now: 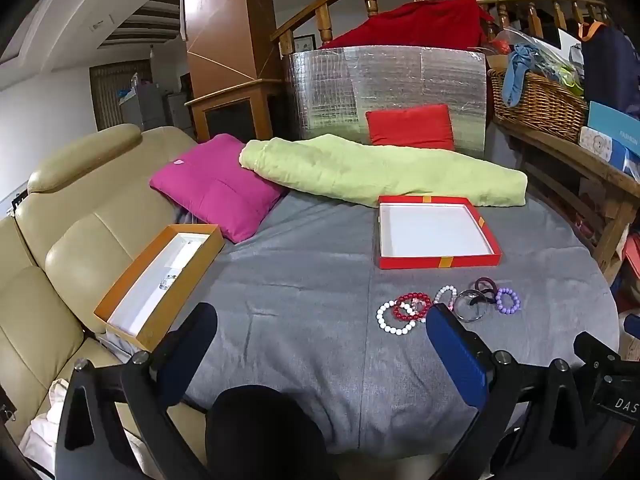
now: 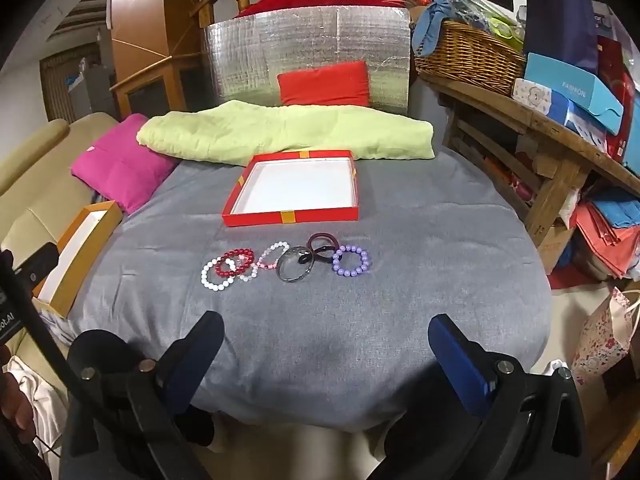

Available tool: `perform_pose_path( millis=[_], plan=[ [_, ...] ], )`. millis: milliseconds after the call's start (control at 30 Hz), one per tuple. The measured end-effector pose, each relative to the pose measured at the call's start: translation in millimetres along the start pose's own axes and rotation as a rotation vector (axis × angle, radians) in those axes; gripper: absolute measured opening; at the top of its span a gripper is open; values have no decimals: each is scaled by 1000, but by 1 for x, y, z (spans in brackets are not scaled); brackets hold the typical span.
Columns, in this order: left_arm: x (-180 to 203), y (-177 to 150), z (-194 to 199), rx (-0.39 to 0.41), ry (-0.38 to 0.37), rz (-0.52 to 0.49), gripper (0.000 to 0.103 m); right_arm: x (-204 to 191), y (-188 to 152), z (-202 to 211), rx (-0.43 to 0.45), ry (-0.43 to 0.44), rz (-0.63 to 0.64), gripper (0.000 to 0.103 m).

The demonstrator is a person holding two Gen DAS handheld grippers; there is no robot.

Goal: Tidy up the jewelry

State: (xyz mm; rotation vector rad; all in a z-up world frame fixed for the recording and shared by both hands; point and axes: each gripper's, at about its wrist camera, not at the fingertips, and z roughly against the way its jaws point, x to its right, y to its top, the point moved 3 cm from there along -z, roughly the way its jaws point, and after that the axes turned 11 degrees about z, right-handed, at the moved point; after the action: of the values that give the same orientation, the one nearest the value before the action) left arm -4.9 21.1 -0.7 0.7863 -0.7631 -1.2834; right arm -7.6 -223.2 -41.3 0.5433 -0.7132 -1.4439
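Your left gripper (image 1: 320, 328) has its two blue fingers spread wide apart, and nothing is between them. It hangs over the near part of the grey cloth (image 1: 304, 280), tipped down a bit. Your right gripper (image 2: 326, 338) is the same: fingers wide apart, holding nothing, tipped down over the near edge of the cloth.

Just past the right gripper, in the middle of the cloth, the bracelets lie in a row. From left to right you can see a white bead bracelet (image 2: 214, 278), a dark red bead bracelet (image 2: 235, 263) that lies over it, a pink and white bead bracelet (image 2: 273, 255), a clear grey bangle (image 2: 295, 269), a dark hair tie (image 2: 320, 247) and a purple bead bracelet (image 2: 352, 261). The first ones touch and overlap. The purple one sits just beside the hair tie. In the left view, the same row shows beside the tip of the left gripper's right finger.

Behind the row sits an open red box (image 2: 292, 216) with a white inside. Nothing is in it.

At the left edge of the cloth is a long orange box (image 1: 160, 284), open too, with something small and shiny inside.

Farther back lie a pink cushion (image 1: 218, 188), a light green blanket (image 1: 380, 172) and a small red cushion (image 1: 410, 126).
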Motion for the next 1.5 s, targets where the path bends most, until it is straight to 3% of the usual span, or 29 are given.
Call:
perform_pose_path(
  millis=[1500],
  plan=[
    [9,-7,-7,-20,3,-44,103,-10,0,-4,-6,22,1,103]
  ],
)
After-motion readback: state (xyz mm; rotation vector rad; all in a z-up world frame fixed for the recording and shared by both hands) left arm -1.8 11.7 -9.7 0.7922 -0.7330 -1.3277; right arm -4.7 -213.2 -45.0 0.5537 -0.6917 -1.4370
